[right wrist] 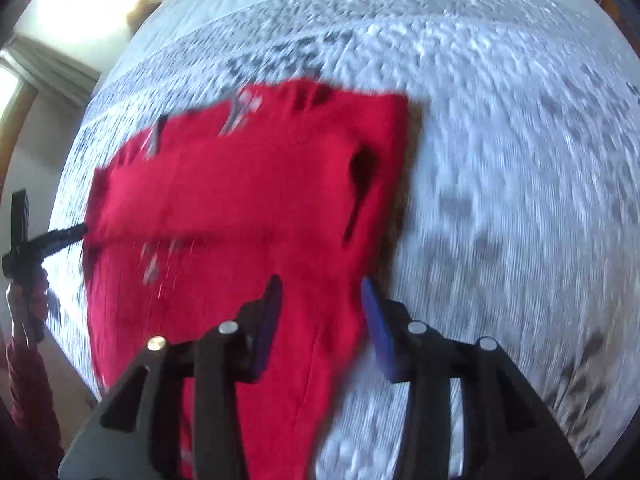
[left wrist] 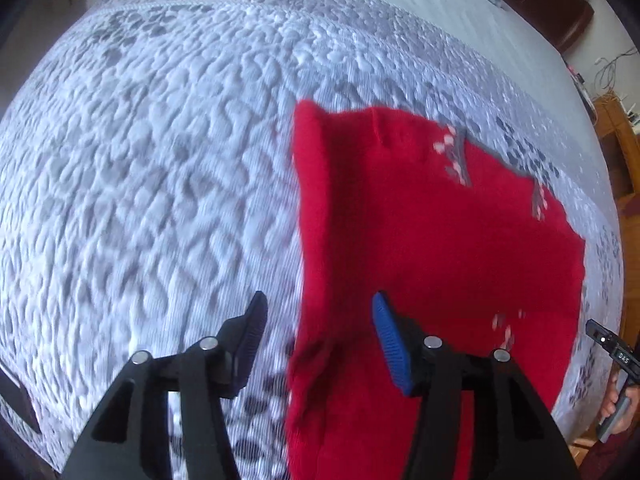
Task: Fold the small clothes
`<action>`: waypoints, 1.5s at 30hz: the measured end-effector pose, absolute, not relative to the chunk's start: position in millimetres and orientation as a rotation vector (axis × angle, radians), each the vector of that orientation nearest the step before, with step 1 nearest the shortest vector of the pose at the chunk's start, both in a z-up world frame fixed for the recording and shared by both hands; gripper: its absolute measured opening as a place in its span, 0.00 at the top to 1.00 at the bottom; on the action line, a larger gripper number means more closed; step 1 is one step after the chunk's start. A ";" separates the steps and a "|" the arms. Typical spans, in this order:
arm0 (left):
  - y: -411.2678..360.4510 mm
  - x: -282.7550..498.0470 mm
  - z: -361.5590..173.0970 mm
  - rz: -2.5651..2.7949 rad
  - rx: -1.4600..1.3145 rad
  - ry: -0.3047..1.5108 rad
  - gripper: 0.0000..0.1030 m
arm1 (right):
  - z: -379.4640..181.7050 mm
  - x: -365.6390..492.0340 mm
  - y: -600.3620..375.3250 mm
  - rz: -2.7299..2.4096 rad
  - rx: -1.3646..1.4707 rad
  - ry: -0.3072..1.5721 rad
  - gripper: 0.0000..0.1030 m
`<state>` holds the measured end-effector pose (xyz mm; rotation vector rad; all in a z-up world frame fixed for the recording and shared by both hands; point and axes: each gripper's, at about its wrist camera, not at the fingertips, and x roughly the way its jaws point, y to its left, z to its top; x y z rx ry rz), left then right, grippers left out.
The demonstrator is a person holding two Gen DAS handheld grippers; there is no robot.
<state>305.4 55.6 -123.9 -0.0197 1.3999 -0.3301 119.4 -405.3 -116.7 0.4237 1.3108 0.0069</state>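
A small red garment (left wrist: 420,232) with white and grey pattern marks lies on a quilted white and grey bedspread (left wrist: 140,180). Its upper part looks folded over the lower part. My left gripper (left wrist: 319,300) hovers open above the garment's left edge, with nothing pressed between its blue pads. In the right wrist view the same red garment (right wrist: 248,184) lies on the bedspread (right wrist: 500,200). My right gripper (right wrist: 321,282) stands open above the garment's right side and holds nothing. Both views are blurred.
A hand holds the other gripper's handle at the right rim (left wrist: 612,356), and at the left rim (right wrist: 24,232) above a red sleeve (right wrist: 28,380). Dark brown furniture (left wrist: 540,0) and a wooden piece (left wrist: 616,152) stand beyond the bed. A bright window (right wrist: 80,8) shows at top left.
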 end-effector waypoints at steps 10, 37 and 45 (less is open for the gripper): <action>112.4 138.0 -132.2 -0.377 0.000 1.454 0.46 | -122.6 -38.5 -335.2 0.051 0.375 1.370 0.53; 129.3 25.8 -147.9 -0.500 -0.042 1.532 0.93 | -158.1 -132.8 -284.3 0.199 0.441 1.433 0.94; 122.6 45.2 -107.3 -0.528 -0.128 1.467 0.93 | -120.2 -124.0 -294.1 0.301 0.550 1.318 0.95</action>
